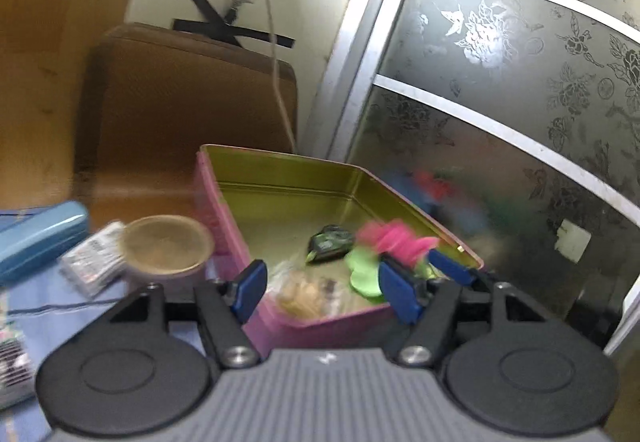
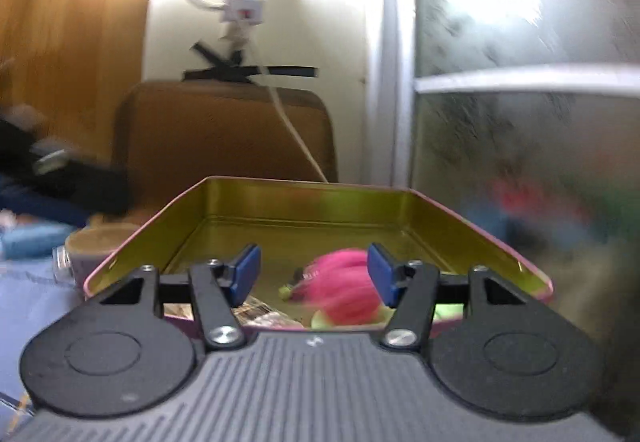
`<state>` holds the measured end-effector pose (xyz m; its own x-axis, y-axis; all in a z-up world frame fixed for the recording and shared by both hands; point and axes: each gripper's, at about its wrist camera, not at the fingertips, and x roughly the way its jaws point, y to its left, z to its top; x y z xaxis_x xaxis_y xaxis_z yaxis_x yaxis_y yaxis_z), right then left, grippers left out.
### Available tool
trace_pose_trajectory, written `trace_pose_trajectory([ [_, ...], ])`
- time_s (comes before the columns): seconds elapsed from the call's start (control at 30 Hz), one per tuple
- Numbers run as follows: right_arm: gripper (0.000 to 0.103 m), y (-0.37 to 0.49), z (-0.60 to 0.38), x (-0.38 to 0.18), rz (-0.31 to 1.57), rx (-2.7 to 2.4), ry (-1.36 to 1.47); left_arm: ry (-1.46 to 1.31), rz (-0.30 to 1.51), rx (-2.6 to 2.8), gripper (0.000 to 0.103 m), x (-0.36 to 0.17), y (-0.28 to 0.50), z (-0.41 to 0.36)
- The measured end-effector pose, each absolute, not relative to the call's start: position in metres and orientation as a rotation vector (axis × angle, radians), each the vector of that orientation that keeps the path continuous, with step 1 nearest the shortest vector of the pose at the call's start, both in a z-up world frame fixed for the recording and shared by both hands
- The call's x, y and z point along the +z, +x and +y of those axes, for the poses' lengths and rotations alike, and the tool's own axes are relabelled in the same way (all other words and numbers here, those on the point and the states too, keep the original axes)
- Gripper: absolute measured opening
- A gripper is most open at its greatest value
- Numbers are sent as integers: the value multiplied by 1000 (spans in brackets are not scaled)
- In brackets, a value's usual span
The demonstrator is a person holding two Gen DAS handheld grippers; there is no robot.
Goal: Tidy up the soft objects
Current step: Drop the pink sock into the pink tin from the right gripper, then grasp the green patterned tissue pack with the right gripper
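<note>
The jaws of the right gripper (image 2: 313,274) stand partly open and empty, just near of the pink plush (image 2: 344,282), which lies inside the pink tin (image 2: 440,209) with a green piece (image 1: 362,274). The left gripper (image 1: 326,282), jaws likewise parted and empty, hovers over the tin's near-left corner. On the bench left of the tin: a bowl (image 1: 168,246) and a blue case (image 1: 40,238). Farther back is a brown chair (image 1: 192,93).

No legible text or labels
</note>
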<state>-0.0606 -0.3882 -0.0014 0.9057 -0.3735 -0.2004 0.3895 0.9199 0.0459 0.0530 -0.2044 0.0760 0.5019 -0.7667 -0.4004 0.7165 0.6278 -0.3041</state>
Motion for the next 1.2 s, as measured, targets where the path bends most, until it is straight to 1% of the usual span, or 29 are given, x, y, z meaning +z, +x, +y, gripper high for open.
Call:
trace_pose_trajectory([
  [0.2, 62, -82, -369, 0, 132, -326, 122, -86, 562, -806, 63, 52, 37, -139],
  [0.47, 62, -78, -305, 5, 145, -124, 82, -145, 621, -576, 62, 21, 36, -44],
  [0.63, 62, -72, -263, 6, 211, 40, 67, -205, 590, -469, 62, 17, 37, 2],
  [0.83, 63, -38, -224, 2, 388, 266, 81, -275, 567, -387, 60, 4, 43, 40],
  [0.87, 65, -30, -217, 1, 420, 295, 73, -302, 574, -387, 58, 0, 44, 45],
  [0.9, 72, -22, -209, 0, 446, 313, 62, -334, 571, -400, 57, 0, 45, 49],
  [0.93, 76, -16, -201, -2, 464, 323, 54, -364, 542, -407, 57, 0, 43, 53],
  [0.97, 84, -7, -195, -3, 480, 332, 51, -382, 525, -406, 57, 0, 42, 57],
  [1.0, 89, 2, -190, -3, 497, 339, 51, -399, 519, -408, 57, -1, 42, 59],
  [1.1, 94, 26, -172, -4, 535, 349, 18, -434, 498, -404, 57, -1, 42, 64],
  [1.2, 94, 49, -158, -11, 601, 344, -13, -439, 500, -412, 57, -1, 43, 64],
])
